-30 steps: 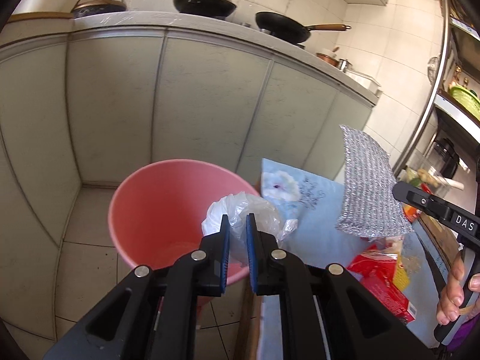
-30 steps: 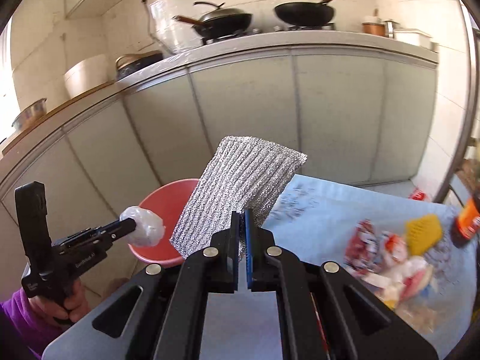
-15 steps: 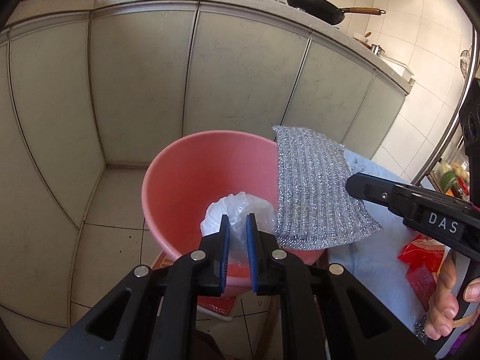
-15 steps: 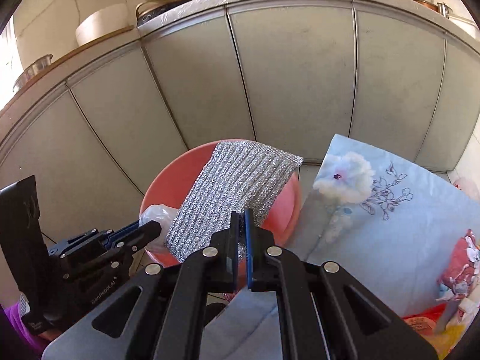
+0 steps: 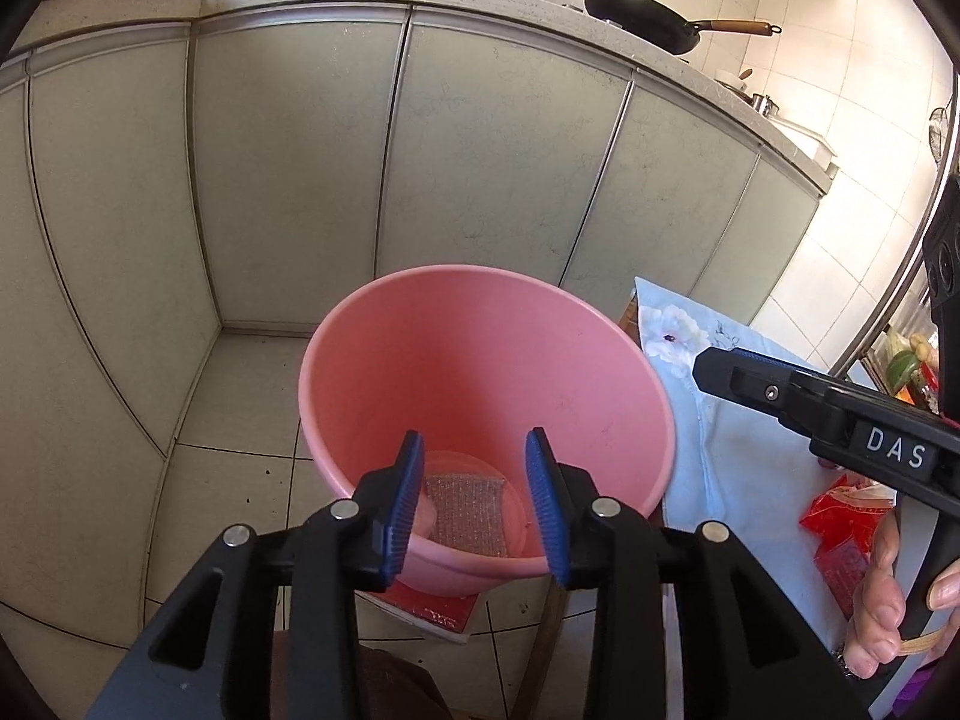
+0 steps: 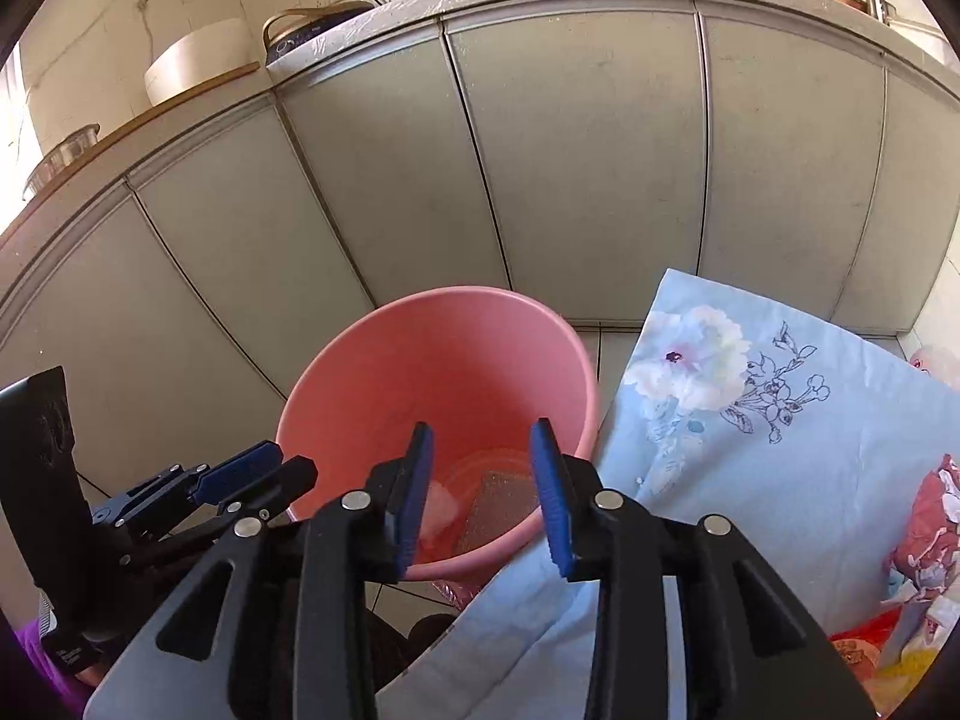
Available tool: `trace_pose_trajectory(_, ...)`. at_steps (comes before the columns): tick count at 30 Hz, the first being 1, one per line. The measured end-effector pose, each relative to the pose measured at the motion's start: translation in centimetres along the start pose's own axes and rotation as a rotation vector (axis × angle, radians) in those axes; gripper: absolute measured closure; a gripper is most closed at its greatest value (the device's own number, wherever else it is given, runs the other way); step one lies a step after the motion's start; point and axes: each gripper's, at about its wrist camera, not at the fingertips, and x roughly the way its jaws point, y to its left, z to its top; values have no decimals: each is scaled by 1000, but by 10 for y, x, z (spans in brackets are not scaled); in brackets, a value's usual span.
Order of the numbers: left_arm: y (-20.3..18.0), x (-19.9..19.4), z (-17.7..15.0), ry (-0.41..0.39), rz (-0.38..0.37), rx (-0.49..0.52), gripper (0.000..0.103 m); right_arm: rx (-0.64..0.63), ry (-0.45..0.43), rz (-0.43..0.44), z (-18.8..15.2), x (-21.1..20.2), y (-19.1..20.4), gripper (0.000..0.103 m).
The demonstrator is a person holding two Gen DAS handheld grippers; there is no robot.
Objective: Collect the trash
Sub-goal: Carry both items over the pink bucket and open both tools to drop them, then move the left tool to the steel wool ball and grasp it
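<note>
Where half a second ago its fingers pinched a plastic bag, the left gripper (image 5: 474, 498) now hangs wide apart and empty over the pink bucket (image 5: 372, 360), the scouring pad (image 5: 465, 507) lying flat at the bottom. From the right wrist, the right gripper (image 6: 483, 495) too has spread and let go; pad and white bag (image 6: 441, 510) lie in the bucket, so both drops look done, with wrappers (image 6: 927, 531) left on the blue-clothed bench (image 6: 780, 468).

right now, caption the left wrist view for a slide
Open left tool above pink bucket holding the silver scouring pad.
</note>
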Motion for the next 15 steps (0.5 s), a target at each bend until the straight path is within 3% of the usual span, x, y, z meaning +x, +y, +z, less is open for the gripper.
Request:
trace_pose_trajectory(4,-6,-10,1,-20,-28,7,61,-1,-36,-15,-4,-18,-3,68)
trace_pose_trajectory(15,-46,-43,4,-84,-166,75,56,45,-130,-76,-26,-92,-31,68)
